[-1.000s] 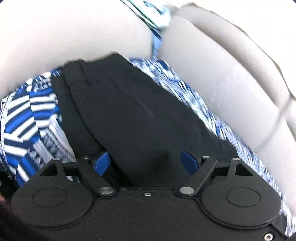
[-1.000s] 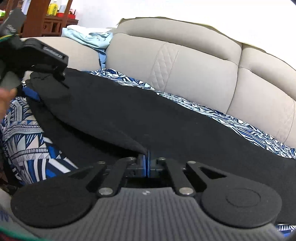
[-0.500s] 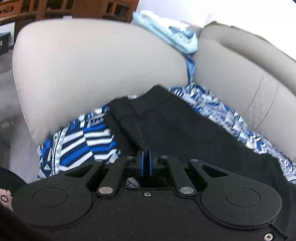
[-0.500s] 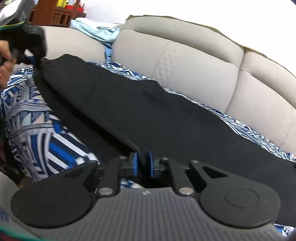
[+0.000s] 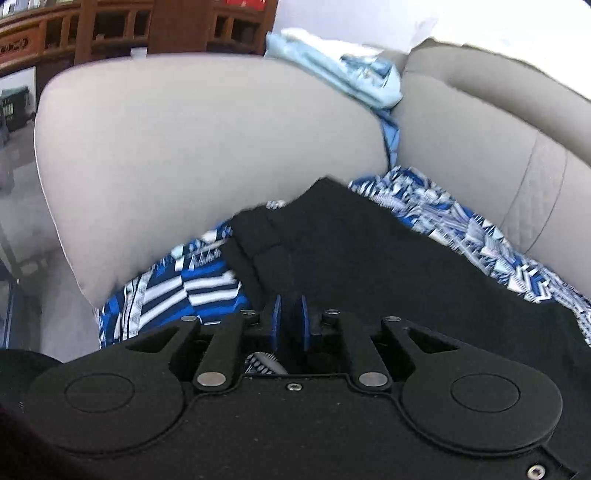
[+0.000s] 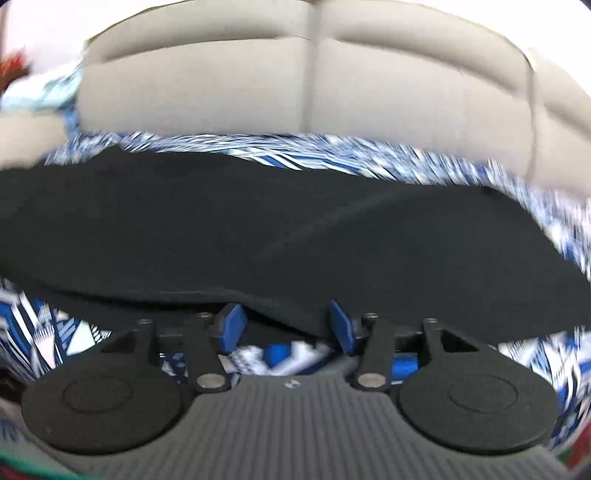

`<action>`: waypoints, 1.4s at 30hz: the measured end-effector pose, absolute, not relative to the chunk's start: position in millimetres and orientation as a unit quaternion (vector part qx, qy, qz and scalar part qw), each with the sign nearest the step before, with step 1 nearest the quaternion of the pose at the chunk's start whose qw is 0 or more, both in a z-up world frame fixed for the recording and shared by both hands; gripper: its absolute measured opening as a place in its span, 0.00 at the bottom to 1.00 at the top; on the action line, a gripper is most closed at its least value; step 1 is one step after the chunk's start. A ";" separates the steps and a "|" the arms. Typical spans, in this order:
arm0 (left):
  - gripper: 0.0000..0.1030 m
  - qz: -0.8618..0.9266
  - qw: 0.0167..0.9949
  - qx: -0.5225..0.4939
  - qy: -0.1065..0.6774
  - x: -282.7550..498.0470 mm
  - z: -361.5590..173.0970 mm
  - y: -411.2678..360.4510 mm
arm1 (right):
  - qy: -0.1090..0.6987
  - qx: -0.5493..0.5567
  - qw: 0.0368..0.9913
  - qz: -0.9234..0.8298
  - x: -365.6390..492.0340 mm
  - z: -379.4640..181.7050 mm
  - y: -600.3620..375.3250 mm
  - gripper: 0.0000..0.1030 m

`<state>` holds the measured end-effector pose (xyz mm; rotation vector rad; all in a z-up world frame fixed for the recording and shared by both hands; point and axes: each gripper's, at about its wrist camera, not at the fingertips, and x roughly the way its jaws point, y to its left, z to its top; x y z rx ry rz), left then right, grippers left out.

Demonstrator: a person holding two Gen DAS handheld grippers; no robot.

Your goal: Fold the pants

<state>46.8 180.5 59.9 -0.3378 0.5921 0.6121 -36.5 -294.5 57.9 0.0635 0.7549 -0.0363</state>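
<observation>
Black pants (image 5: 369, 258) lie on a blue and white patterned cloth (image 5: 177, 295) spread over a beige sofa. My left gripper (image 5: 290, 317) is shut on the pants' near edge by the waistband end, its blue pads (image 5: 276, 321) pinching black fabric. In the right wrist view the pants (image 6: 258, 221) stretch across the whole width, one layer folded over another. My right gripper (image 6: 284, 325) is open, its blue pads (image 6: 231, 325) spread apart on either side of the pants' near edge, gripping nothing.
The sofa armrest (image 5: 203, 140) bulges just beyond the waistband. A light blue garment (image 5: 343, 77) lies on top of it. The sofa backrest (image 6: 314, 92) rises behind the pants. Wooden furniture (image 5: 110, 29) stands beyond the sofa.
My left gripper closed on the pants' edge a second ago and stays shut. My right gripper has opened, let go of the pants, and swung to face the backrest.
</observation>
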 end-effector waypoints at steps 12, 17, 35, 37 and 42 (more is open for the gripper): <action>0.21 0.252 0.914 -0.126 0.292 61.2 67.7 145.8 | 0.289 0.273 0.882 -0.254 -67.5 65.4 -455.5 0.72; 0.23 0.233 0.917 -0.104 0.306 69.3 65.7 128.3 | 0.270 0.278 0.850 -0.357 -66.6 49.8 -508.5 0.72; 0.24 0.199 0.915 -0.116 0.331 76.9 57.4 106.4 | 0.274 0.064 0.955 -0.095 49.4 95.5 -325.6 0.03; 0.24 0.196 0.912 -0.126 0.337 74.0 54.2 105.6 | 0.297 0.017 0.954 0.028 55.1 88.0 -257.8 0.03; 0.26 0.177 0.915 -0.120 0.343 64.2 50.8 99.7 | 0.351 -0.041 0.912 0.209 41.3 50.6 -144.5 0.06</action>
